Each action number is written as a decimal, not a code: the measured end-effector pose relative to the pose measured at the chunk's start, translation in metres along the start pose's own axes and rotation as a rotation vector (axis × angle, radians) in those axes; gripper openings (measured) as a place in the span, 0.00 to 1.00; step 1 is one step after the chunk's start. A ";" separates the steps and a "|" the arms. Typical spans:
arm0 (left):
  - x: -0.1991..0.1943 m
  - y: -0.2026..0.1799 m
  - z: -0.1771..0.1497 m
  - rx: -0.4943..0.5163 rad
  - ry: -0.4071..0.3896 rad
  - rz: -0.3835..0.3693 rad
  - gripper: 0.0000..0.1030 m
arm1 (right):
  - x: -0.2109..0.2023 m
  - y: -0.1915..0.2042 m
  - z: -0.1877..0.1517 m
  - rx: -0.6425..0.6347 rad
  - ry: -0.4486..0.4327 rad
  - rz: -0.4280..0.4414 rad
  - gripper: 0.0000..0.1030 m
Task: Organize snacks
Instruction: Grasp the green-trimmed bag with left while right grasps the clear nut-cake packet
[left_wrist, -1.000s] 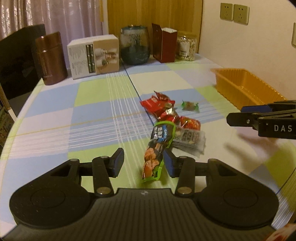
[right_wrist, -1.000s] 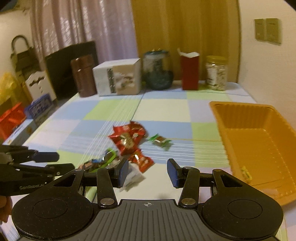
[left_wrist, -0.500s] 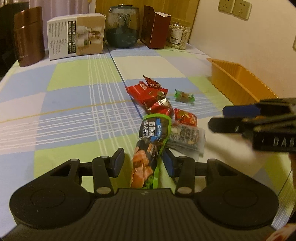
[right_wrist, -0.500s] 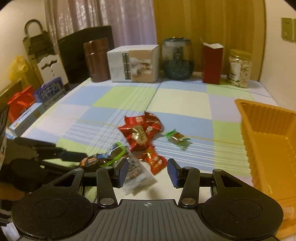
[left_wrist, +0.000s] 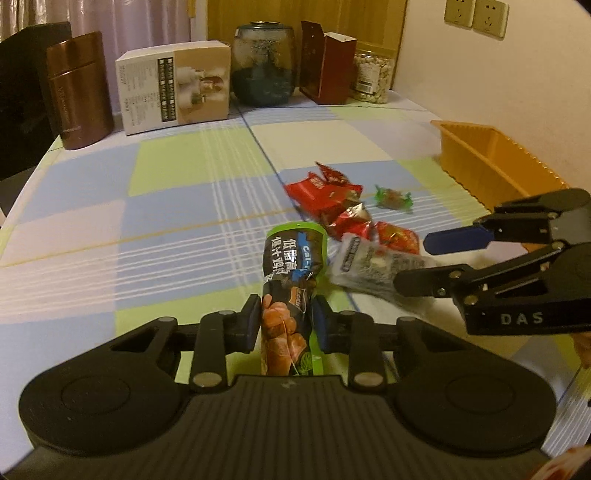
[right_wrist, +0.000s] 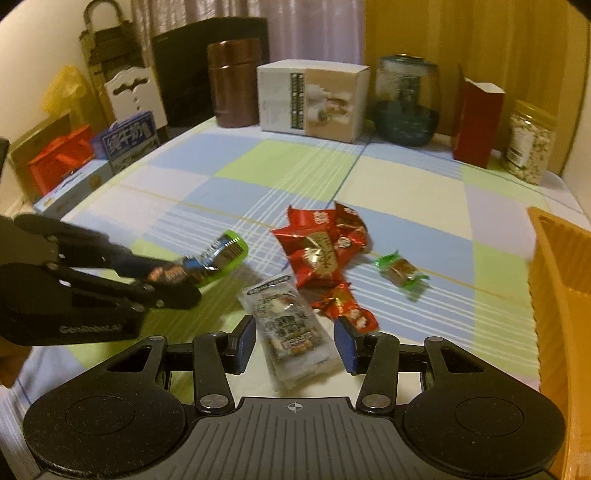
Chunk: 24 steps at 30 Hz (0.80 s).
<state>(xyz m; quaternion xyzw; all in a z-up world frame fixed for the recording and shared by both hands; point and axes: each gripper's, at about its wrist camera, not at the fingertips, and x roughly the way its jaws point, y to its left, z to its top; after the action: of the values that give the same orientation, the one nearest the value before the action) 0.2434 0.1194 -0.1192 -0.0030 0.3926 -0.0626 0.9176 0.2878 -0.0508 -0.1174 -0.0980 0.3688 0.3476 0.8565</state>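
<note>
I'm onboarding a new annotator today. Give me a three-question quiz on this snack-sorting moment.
1. True or false: the left gripper has its jaws closed on the green-edged snack packet.
2. Which packet lies between the right gripper's open jaws? A) clear-wrapped dark packet B) green-wrapped candy
3. Fill in: the orange tray sits to the ______ of the snack pile in the right wrist view.

Key: 1 true; 2 A; 3 right

Dim warm indoor light, yellow cast. Fisheye bend + dark corners at edges. Slight motion blur, soft grain. Glare on foil packs (right_wrist: 321, 251).
</note>
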 end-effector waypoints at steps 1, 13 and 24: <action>0.000 0.002 -0.001 -0.011 0.005 0.000 0.26 | 0.003 0.001 0.001 -0.013 0.002 0.001 0.46; 0.003 0.004 -0.006 -0.031 0.018 -0.005 0.26 | 0.027 0.002 0.002 -0.048 0.094 0.051 0.46; -0.001 -0.001 -0.007 -0.027 0.012 -0.002 0.26 | 0.025 0.010 0.002 -0.013 0.079 0.006 0.37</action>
<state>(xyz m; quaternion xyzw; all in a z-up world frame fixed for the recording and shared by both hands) 0.2376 0.1187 -0.1232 -0.0155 0.3987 -0.0581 0.9151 0.2942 -0.0296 -0.1327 -0.1163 0.4005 0.3484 0.8395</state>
